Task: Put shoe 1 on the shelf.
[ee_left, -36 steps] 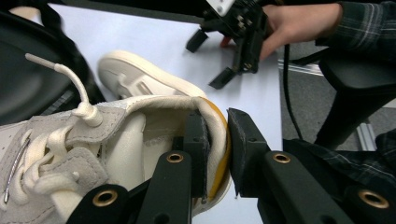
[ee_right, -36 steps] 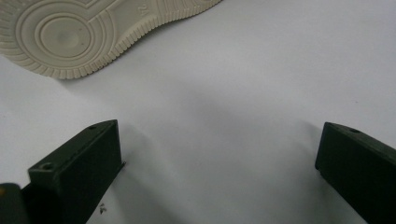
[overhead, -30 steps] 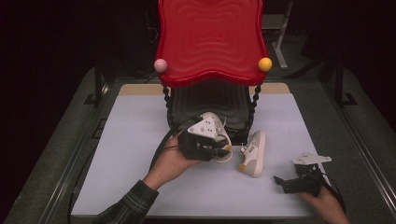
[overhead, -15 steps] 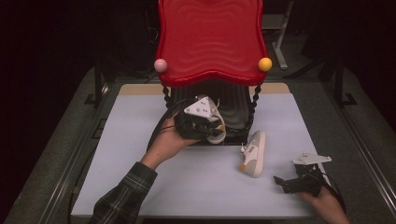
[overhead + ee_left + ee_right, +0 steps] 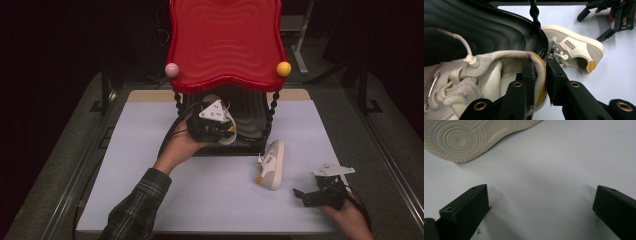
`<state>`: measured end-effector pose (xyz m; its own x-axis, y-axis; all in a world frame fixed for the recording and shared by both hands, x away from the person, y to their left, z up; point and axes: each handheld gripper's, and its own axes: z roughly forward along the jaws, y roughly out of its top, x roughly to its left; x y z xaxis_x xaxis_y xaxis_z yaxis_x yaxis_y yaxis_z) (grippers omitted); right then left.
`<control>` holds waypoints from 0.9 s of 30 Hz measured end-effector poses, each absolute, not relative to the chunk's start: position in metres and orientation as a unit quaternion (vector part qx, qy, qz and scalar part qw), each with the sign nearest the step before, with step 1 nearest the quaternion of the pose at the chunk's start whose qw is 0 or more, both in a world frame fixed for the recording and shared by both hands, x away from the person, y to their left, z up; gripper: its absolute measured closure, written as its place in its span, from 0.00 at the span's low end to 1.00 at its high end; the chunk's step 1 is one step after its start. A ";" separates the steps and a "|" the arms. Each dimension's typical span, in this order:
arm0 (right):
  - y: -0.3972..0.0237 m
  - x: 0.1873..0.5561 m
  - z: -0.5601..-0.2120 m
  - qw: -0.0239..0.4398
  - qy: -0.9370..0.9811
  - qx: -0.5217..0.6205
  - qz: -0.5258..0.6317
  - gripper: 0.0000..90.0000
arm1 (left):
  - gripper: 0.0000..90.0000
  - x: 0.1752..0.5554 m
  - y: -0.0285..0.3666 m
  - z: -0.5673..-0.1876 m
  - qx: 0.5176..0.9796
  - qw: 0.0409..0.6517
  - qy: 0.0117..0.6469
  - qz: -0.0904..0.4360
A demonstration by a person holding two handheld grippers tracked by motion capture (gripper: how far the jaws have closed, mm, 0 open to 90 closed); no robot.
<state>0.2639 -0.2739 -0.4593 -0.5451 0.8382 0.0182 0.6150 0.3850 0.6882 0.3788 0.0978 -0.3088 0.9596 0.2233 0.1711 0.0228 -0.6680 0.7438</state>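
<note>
Since a second before, the left gripper had carried its shoe away from the open table and in under the red shelf top, while the other hand had kept where it was. From where I stood, the person's left hand reached forward in a plaid sleeve, and the gripper it held was clamped on the heel collar of that cream sneaker: one pad sat inside the collar, the other outside against the yellow heel tab, which seemed a sensible pinch for steering a soft shoe into a low slot without it swinging. The shoe hung just over the ribbed black lower tray, between the twisted black posts, not yet clearly set down; I judged it was being stowed on the rack. Further right, the second sneaker lay on its side on the white table, sole toward the right gripper, just beside the tray's front edge, likely waiting its turn. At the far right, the right gripper rested low over the table in the person's right hand, its jaws well apart with nothing between them, pointed at that sole as if readied for the next pick.
</note>
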 end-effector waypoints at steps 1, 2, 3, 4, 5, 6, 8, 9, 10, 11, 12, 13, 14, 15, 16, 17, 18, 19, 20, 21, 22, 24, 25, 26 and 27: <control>-0.274 0.264 -0.459 0.169 0.815 0.446 0.330 0.00 | 0.86 0.379 0.098 -0.309 0.905 0.402 0.068 0.125; -0.274 0.264 -0.459 0.169 0.815 0.446 0.329 0.00 | 0.86 0.379 0.099 -0.311 0.900 0.412 0.074 0.121; -0.274 0.264 -0.459 0.169 0.815 0.446 0.329 0.00 | 0.86 0.379 0.099 -0.311 0.900 0.412 0.074 0.121; -0.273 0.264 -0.459 0.169 0.815 0.447 0.328 0.00 | 0.86 0.379 0.100 -0.312 0.899 0.415 0.077 0.119; -0.273 0.264 -0.459 0.169 0.815 0.447 0.328 0.00 | 0.86 0.379 0.101 -0.313 0.897 0.419 0.081 0.117; -0.273 0.265 -0.458 0.166 0.816 0.448 0.324 0.00 | 0.84 0.380 0.101 -0.313 0.895 0.422 0.088 0.111; -0.272 0.267 -0.454 0.159 0.821 0.452 0.310 0.05 | 0.79 0.376 0.102 -0.311 0.888 0.432 0.105 0.121; -0.272 0.267 -0.454 0.159 0.821 0.452 0.310 0.05 | 0.78 0.376 0.102 -0.311 0.888 0.432 0.105 0.121; -0.270 0.266 -0.448 0.158 0.825 0.447 0.307 0.19 | 0.76 0.374 0.105 -0.306 0.879 0.447 0.114 0.119; -0.270 0.266 -0.448 0.158 0.825 0.447 0.307 0.19 | 0.74 0.374 0.105 -0.306 0.879 0.447 0.114 0.119; -0.269 0.266 -0.440 0.157 0.821 0.453 0.310 0.23 | 0.73 0.369 0.109 -0.300 0.872 0.458 0.127 0.119; -0.269 0.266 -0.440 0.157 0.821 0.453 0.310 0.23 | 0.73 0.369 0.109 -0.300 0.872 0.458 0.127 0.119; -0.268 0.265 -0.430 0.153 0.817 0.454 0.321 0.33 | 0.72 0.363 0.112 -0.297 0.868 0.462 0.141 0.119; -0.267 0.264 -0.426 0.153 0.814 0.455 0.326 0.36 | 0.72 0.359 0.114 -0.295 0.865 0.465 0.143 0.120; -0.266 0.264 -0.421 0.149 0.810 0.455 0.338 0.42 | 0.72 0.354 0.116 -0.293 0.863 0.468 0.147 0.121; -0.266 0.264 -0.421 0.149 0.810 0.455 0.338 0.42 | 0.72 0.354 0.116 -0.293 0.863 0.468 0.147 0.121; -0.262 0.262 -0.411 0.137 0.809 0.439 0.365 0.52 | 0.72 0.347 0.121 -0.291 0.862 0.467 0.151 0.124; -0.262 0.262 -0.411 0.137 0.809 0.439 0.365 0.52 | 0.72 0.347 0.121 -0.291 0.862 0.467 0.151 0.124; -0.256 0.263 -0.401 0.122 0.808 0.419 0.396 0.60 | 0.72 0.344 0.123 -0.291 0.861 0.468 0.156 0.125; -0.252 0.263 -0.397 0.118 0.808 0.407 0.410 0.62 | 0.72 0.341 0.126 -0.291 0.859 0.469 0.160 0.125; -0.247 0.265 -0.393 0.117 0.807 0.397 0.421 0.63 | 0.72 0.338 0.133 -0.292 0.857 0.470 0.170 0.125; -0.237 0.270 -0.387 0.113 0.810 0.380 0.432 0.63 | 0.69 0.335 0.138 -0.294 0.855 0.469 0.178 0.129; -0.237 0.270 -0.387 0.113 0.810 0.380 0.432 0.63 | 0.69 0.335 0.138 -0.294 0.855 0.469 0.178 0.129; -0.225 0.279 -0.382 0.109 0.809 0.365 0.447 0.61 | 0.69 0.334 0.143 -0.299 0.856 0.464 0.183 0.135; -0.225 0.279 -0.382 0.109 0.809 0.365 0.447 0.61 | 0.68 0.334 0.143 -0.299 0.856 0.464 0.183 0.135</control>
